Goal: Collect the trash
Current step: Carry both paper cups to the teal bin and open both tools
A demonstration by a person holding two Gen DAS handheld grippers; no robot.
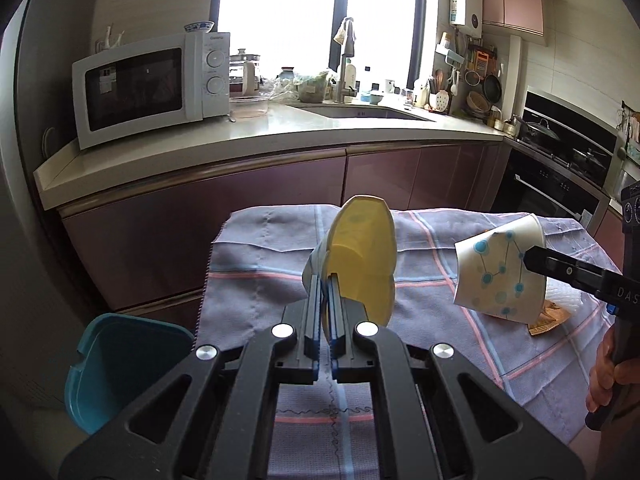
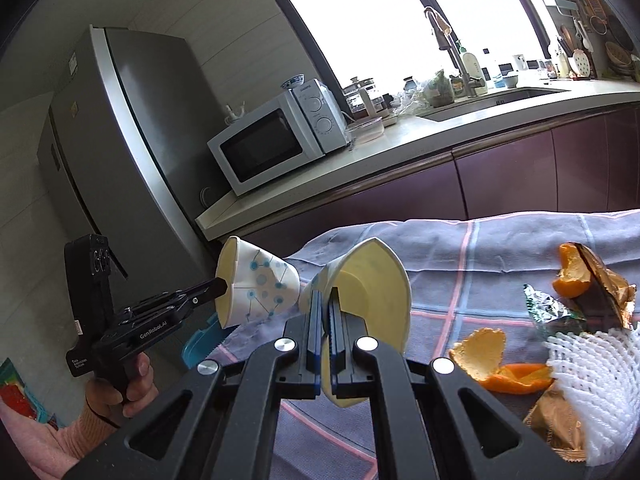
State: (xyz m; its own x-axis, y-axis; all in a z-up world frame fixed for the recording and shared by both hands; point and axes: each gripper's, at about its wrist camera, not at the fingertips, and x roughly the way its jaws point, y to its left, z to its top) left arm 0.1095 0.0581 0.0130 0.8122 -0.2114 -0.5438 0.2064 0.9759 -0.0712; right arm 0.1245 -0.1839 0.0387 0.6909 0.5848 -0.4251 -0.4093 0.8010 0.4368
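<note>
Pinching a squashed white paper cup with blue dots [image 1: 362,256] each: left gripper [image 1: 325,308] and right gripper [image 2: 325,312] both clamped on rims, held above the checked purple cloth [image 1: 432,320], teal plastic bin [image 1: 120,364] alongside.

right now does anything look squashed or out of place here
Both paper cups are crushed: the left claw pinches one cup flat at its rim, and the right claw does the same to the other cup. Orange peel, wrappers and foam netting lie strewn on the cloth.
</note>
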